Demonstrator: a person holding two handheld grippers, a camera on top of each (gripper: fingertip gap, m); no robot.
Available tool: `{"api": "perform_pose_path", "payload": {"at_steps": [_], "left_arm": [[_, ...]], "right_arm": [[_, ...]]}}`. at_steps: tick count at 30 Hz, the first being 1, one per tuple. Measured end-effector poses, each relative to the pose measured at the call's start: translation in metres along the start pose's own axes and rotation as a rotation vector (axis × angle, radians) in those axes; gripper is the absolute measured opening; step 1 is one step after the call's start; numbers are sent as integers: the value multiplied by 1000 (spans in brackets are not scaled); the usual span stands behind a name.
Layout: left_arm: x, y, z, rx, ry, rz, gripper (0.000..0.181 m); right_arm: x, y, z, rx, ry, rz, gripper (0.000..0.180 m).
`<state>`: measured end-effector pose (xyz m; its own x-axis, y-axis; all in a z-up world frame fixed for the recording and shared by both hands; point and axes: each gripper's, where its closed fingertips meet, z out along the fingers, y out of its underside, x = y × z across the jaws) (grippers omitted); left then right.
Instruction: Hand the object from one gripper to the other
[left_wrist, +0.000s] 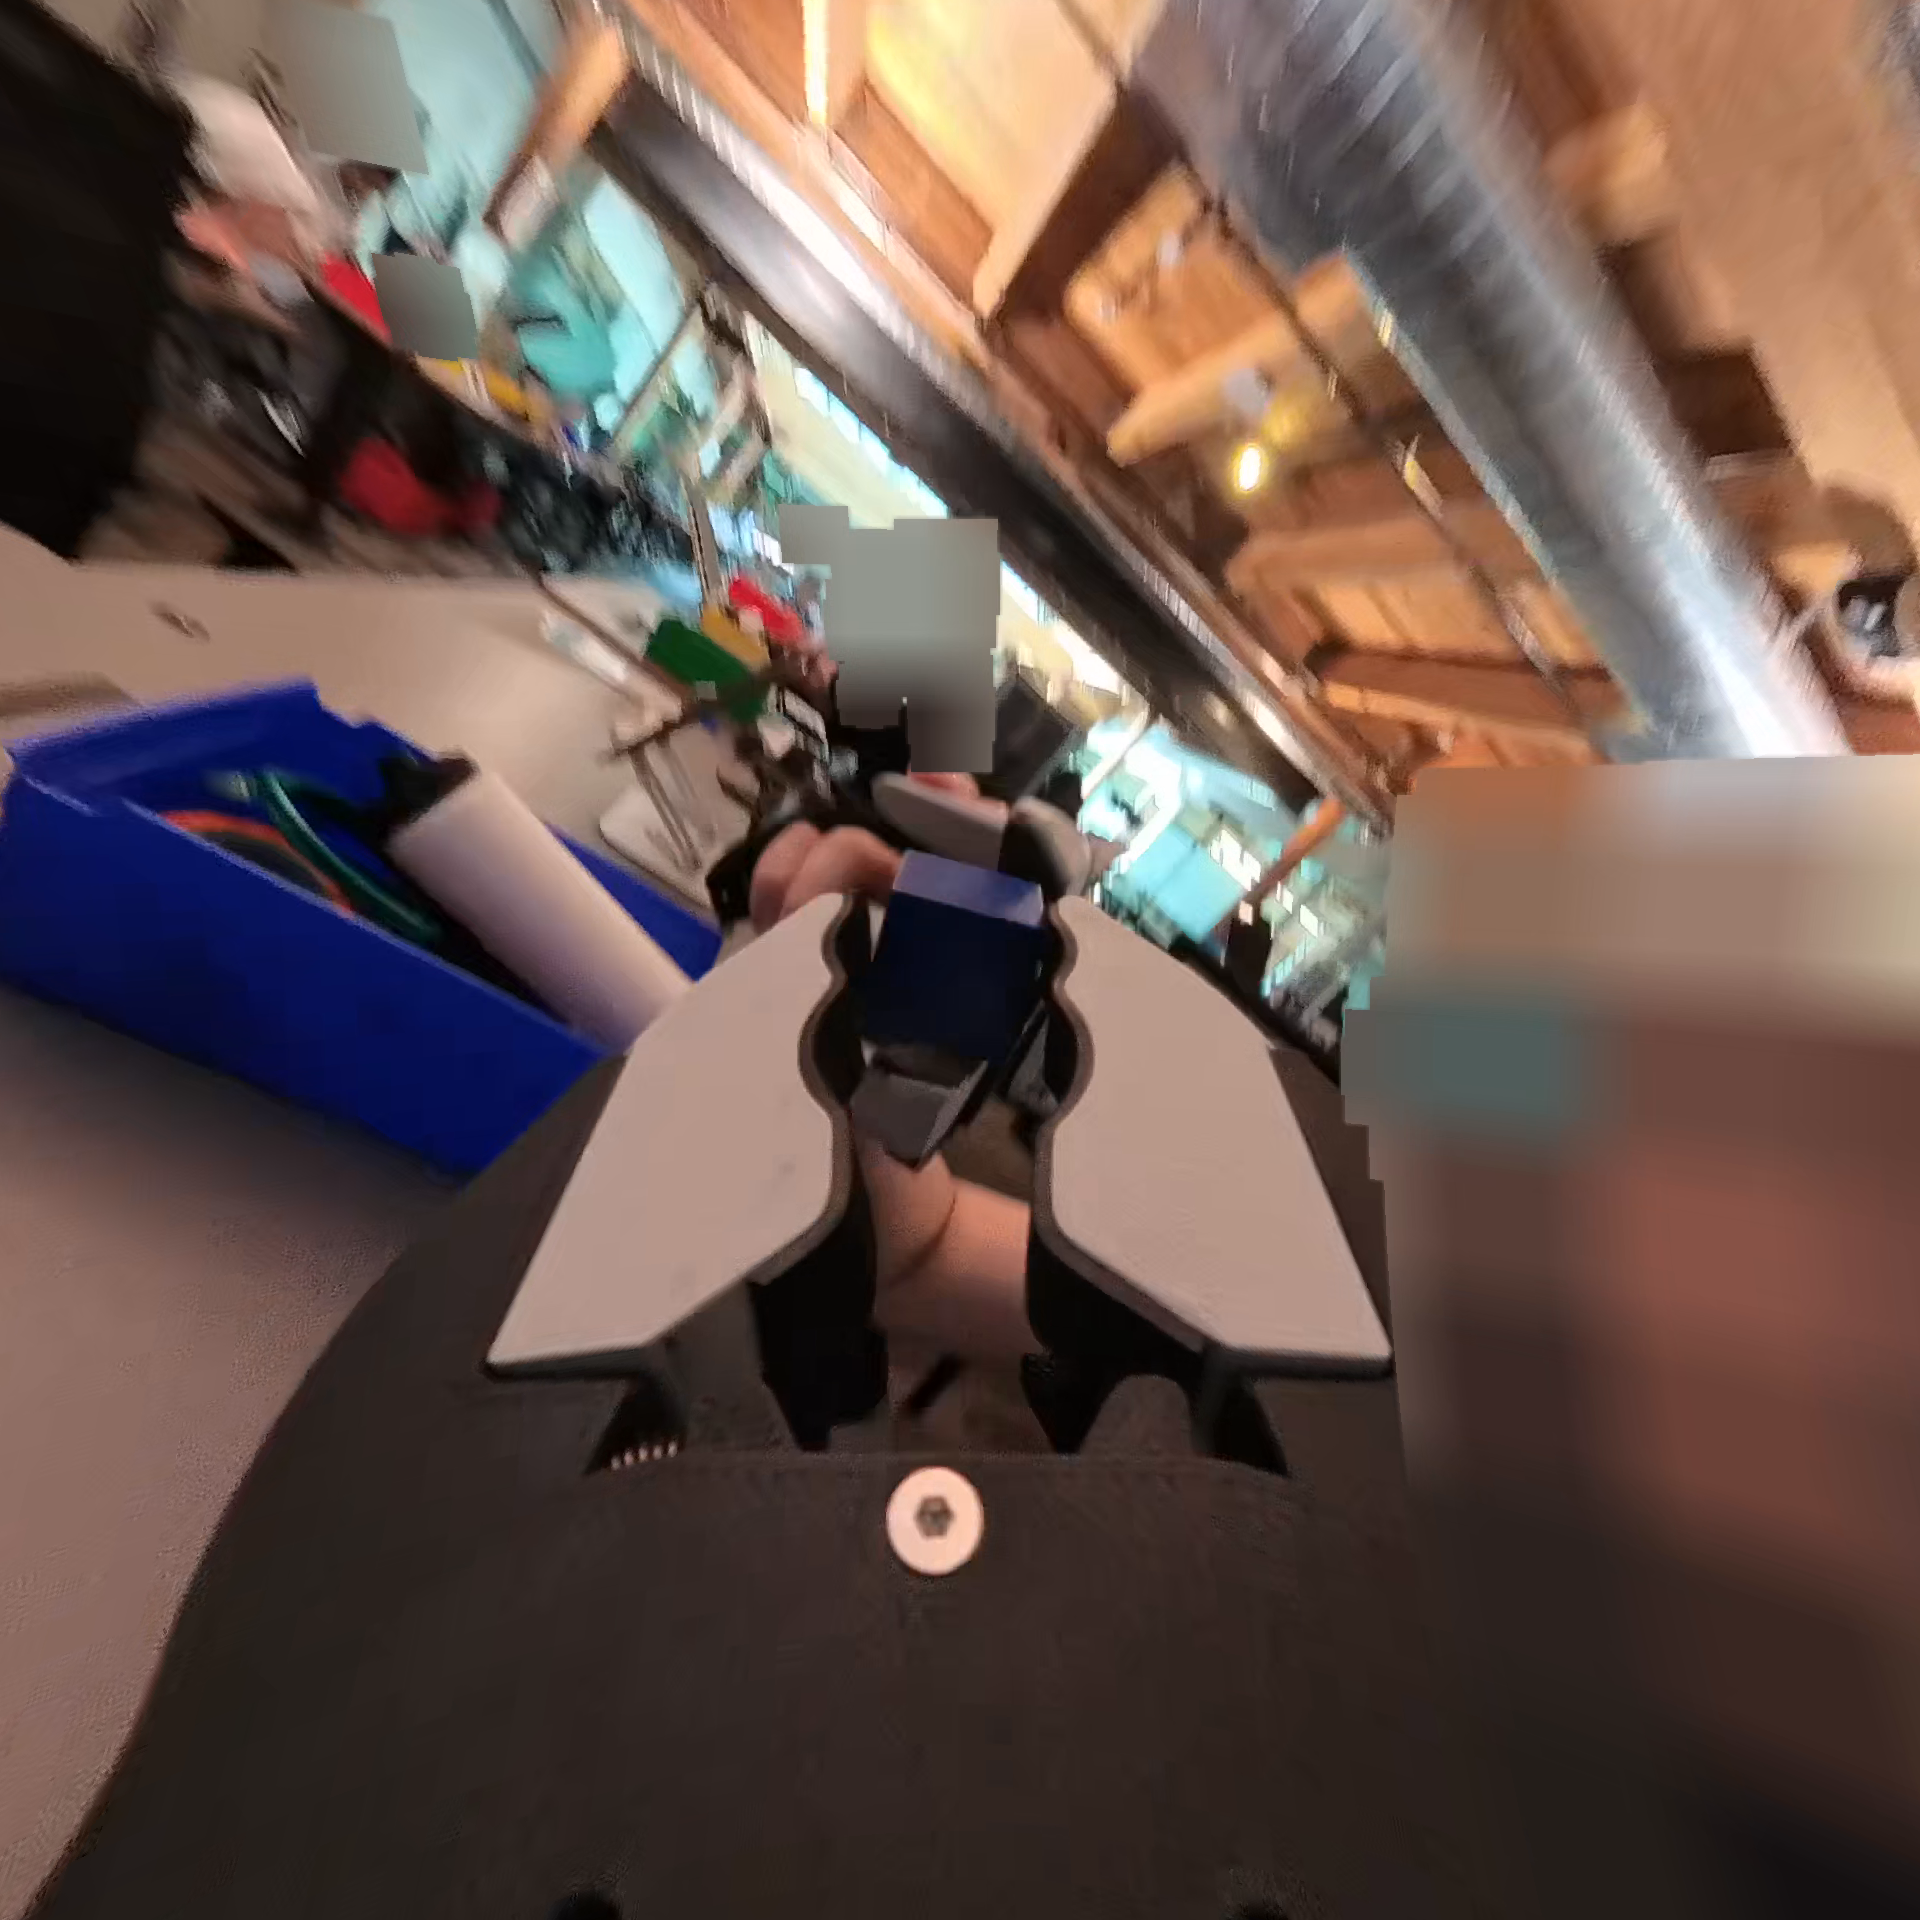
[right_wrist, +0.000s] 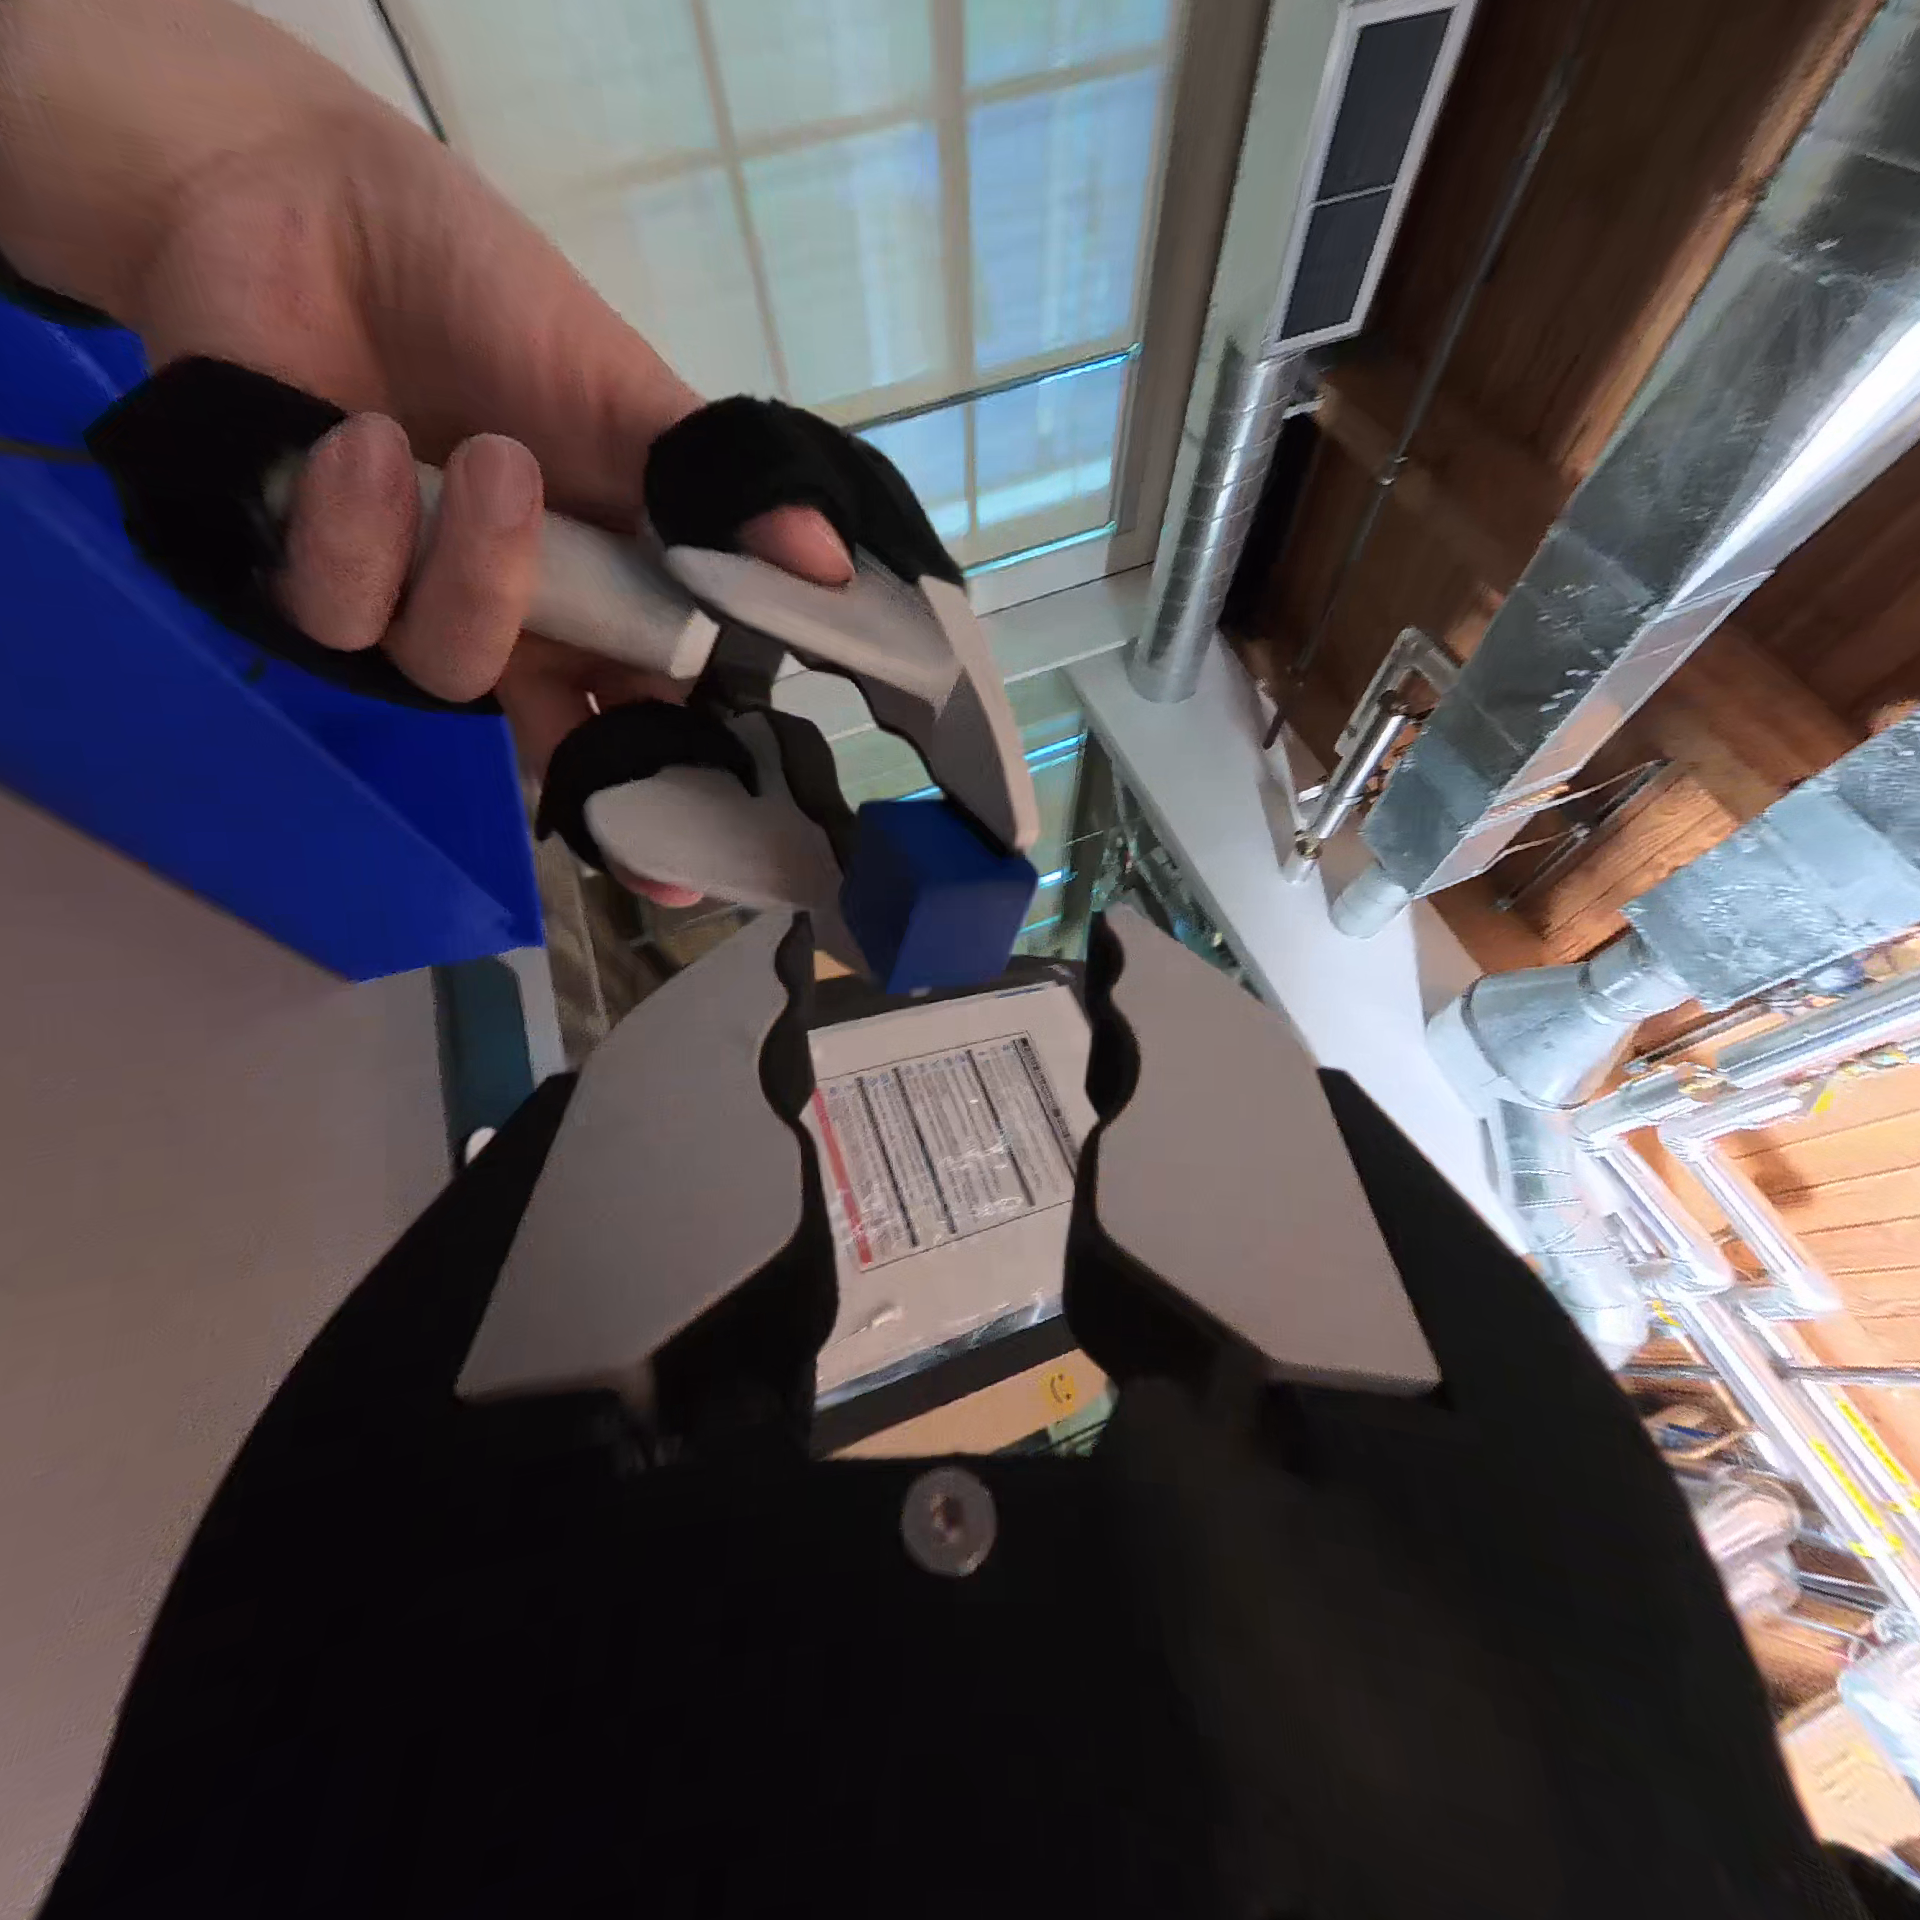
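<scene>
A dark blue block (left_wrist: 956, 956) sits between the two grey fingers of my left gripper (left_wrist: 956, 920), which is shut on it. In the right wrist view the left gripper (right_wrist: 925, 862), held by a hand (right_wrist: 395, 416), grips the same block (right_wrist: 935, 904) in mid-air. My right gripper (right_wrist: 951, 935) is open, its fingertips just short of the block, one to each side of it. In the left wrist view a dark grey finger (left_wrist: 914, 1101) of the right gripper shows just under the block, with a hand (left_wrist: 821, 873) behind it.
A blue bin (left_wrist: 260, 966) with a white roll (left_wrist: 530, 914) and cables stands on the grey table (left_wrist: 156, 1299) at the left. It also shows in the right wrist view (right_wrist: 260, 748). A white labelled box (right_wrist: 935, 1174) lies below the grippers. Metal ducts (right_wrist: 1662, 520) run overhead. Only a small space, under 4 cm, lies between the two pairs of fingers.
</scene>
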<state>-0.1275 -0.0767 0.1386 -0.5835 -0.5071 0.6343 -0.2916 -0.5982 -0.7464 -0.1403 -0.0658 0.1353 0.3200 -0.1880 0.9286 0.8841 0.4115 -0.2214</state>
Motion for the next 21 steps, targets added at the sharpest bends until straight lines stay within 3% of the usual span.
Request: {"api": "perform_pose_path", "payload": {"at_steps": [6,10,13,17,21], "left_arm": [[-15,23,9,-134,-49,73,34],[-3,6,9,-40,-17,210,39],[-1,-5,6,-4,-170,594,48],[-11,-15,-4,-58,-573,1244,71],[-12,-25,-8,-28,-945,1738,51]], "right_arm": [[-20,5,-4,-29,-173,18,32],[-2,6,-3,-12,-130,228,30],[14,15,-2,37,-152,647,30],[34,32,-1,131,-209,1289,31],[42,37,0,331,-194,1698,29]]}}
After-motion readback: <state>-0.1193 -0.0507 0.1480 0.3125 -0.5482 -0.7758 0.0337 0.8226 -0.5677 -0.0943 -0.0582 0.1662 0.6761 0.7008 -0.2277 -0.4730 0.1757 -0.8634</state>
